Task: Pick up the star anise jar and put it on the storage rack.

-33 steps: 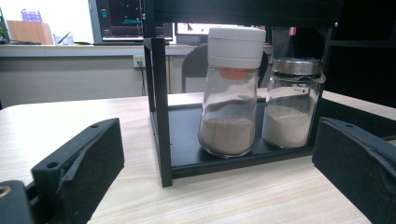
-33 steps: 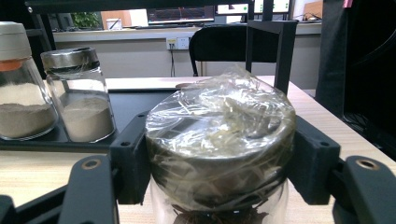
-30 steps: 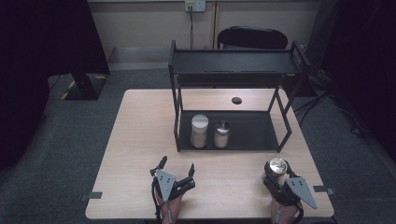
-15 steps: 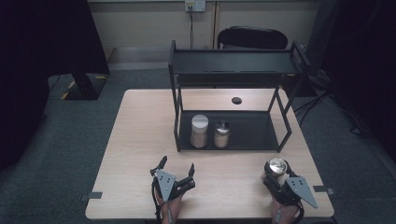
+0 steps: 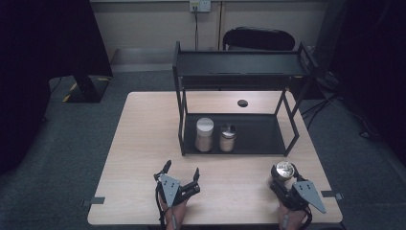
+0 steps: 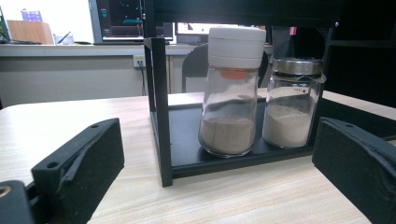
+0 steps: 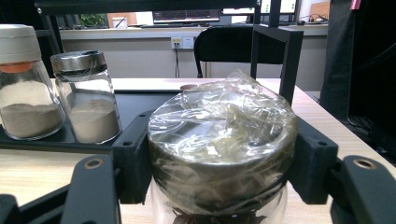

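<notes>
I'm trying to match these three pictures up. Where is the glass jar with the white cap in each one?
High view: glass jar with the white cap stands centre, at the black metal rack's left post.
Left gripper view: centre, right of that post.
Right gripper view: far left edge.
Shared landmark: steel-lidded jar beside it.
</notes>
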A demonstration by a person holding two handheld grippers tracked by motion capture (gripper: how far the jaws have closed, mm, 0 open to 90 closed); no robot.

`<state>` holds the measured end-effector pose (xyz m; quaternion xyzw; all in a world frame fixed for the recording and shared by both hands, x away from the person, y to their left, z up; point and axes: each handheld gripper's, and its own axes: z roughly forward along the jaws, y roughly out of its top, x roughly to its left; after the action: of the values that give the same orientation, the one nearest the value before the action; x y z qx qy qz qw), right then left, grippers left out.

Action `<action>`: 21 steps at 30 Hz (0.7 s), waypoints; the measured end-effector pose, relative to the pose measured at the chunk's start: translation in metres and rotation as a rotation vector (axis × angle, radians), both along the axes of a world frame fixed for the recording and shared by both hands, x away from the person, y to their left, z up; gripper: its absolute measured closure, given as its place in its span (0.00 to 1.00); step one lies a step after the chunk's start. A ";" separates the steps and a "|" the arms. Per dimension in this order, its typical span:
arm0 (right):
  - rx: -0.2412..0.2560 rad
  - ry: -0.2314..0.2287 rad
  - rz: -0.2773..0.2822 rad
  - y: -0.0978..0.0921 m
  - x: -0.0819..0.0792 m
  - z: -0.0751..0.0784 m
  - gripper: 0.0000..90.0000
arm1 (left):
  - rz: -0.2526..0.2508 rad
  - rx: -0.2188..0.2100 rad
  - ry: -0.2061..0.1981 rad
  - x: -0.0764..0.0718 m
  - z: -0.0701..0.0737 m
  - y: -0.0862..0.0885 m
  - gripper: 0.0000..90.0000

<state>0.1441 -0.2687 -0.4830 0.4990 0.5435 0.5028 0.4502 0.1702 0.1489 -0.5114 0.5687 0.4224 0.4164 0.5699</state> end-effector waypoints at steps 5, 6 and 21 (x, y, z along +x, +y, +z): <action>0.003 0.004 0.006 0.000 0.000 0.002 0.39 | 0.000 0.000 -0.001 0.000 0.000 0.000 0.02; 0.004 0.004 0.007 0.000 0.000 0.002 0.39 | 0.000 0.000 0.000 0.000 0.000 0.000 0.02; -0.014 0.011 0.038 0.001 0.003 0.007 0.39 | 0.000 -0.001 -0.001 0.000 0.000 0.000 0.02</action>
<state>0.1474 -0.2680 -0.4761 0.4882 0.5590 0.5047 0.4409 0.1701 0.1490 -0.5116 0.5683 0.4222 0.4165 0.5704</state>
